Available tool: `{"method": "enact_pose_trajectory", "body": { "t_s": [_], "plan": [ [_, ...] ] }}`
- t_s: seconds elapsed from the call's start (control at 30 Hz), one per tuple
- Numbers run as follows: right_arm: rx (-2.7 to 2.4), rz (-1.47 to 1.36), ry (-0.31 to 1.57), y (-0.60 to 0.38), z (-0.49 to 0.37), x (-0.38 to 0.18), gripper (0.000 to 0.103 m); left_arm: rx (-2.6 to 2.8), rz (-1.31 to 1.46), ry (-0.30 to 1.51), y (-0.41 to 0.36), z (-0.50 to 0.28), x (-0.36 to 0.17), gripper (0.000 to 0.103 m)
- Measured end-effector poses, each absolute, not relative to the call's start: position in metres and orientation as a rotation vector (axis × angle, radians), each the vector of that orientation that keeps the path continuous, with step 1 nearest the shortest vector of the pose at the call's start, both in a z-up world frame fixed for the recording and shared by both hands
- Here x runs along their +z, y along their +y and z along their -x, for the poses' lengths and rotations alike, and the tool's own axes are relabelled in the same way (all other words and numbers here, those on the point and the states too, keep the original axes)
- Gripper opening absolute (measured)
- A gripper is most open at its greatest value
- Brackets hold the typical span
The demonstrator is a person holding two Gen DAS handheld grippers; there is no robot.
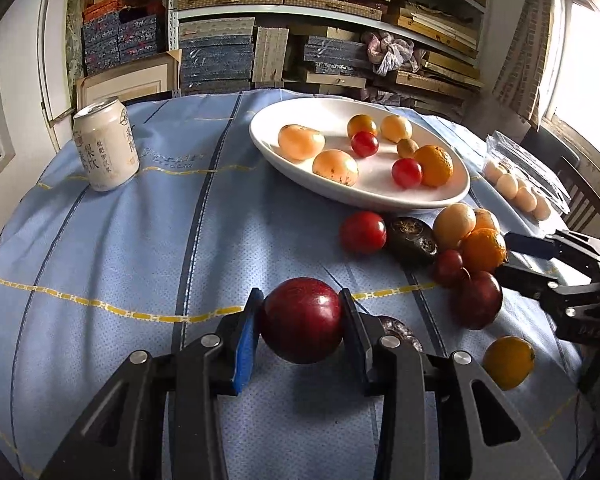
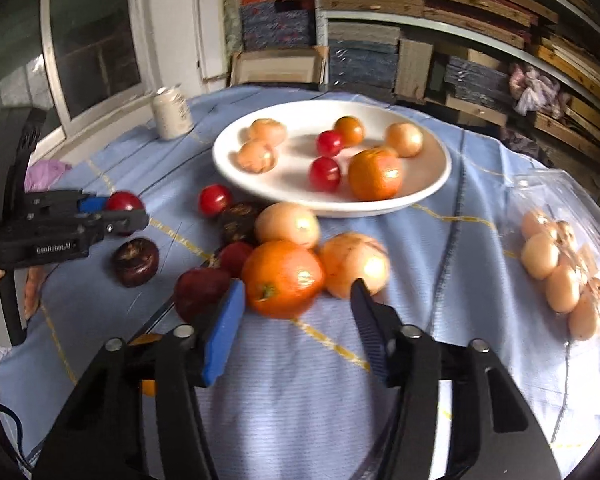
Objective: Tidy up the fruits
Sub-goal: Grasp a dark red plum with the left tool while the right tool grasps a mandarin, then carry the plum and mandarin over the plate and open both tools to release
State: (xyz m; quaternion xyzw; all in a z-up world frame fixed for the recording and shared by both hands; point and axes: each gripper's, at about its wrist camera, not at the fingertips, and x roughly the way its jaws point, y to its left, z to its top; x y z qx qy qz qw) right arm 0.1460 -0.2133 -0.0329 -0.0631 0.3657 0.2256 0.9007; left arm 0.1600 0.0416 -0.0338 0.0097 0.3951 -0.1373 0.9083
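Beside the plate (image 2: 428, 196), the orange (image 2: 283, 278) is motion-blurred, and a dark fruit (image 1: 404, 330) sits half hidden behind the left gripper (image 1: 300, 326).

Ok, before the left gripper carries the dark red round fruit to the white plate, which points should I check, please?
1. Left gripper pads press both sides of the dark red round fruit: ok.
2. Fruit lifted off the blue striped tablecloth: cannot tell.
3. Free space on the white oval plate: ok, near its left end.
4. Right gripper gripping the large orange fruit: not ok, a gap shows at the pads.
5. Pale drink can away from the path: ok.
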Motion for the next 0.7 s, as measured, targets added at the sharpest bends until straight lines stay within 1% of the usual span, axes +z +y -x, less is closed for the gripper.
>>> {"method": "enact_pose_trajectory", "body": {
  "t_s": [0.17,0.4,0.47,0.6,0.7],
  "plan": [
    [0.474,0.118,0.805,-0.202,-0.163,-0.038,0.047,-0.292,-0.029,0.826,0.038,-0.161,-0.036,0.039],
    [0.524,0.067,0.79,-0.211,-0.16,-0.036,0.046,-0.287,-0.015,0.829,0.04,-0.162,-0.037,0.039],
    [0.519,0.036,0.766,-0.222,-0.156,-0.028,0.046,-0.289,-0.01,0.818,0.041,-0.161,-0.034,0.039],
    [0.505,-0.082,0.664,-0.248,-0.155,0.006,0.046,-0.277,0.011,0.78,0.043,-0.167,-0.017,0.039],
    [0.472,-0.085,0.607,-0.254,-0.165,0.035,0.046,-0.276,0.007,0.767,0.038,-0.185,0.003,0.039]
  ]
}}
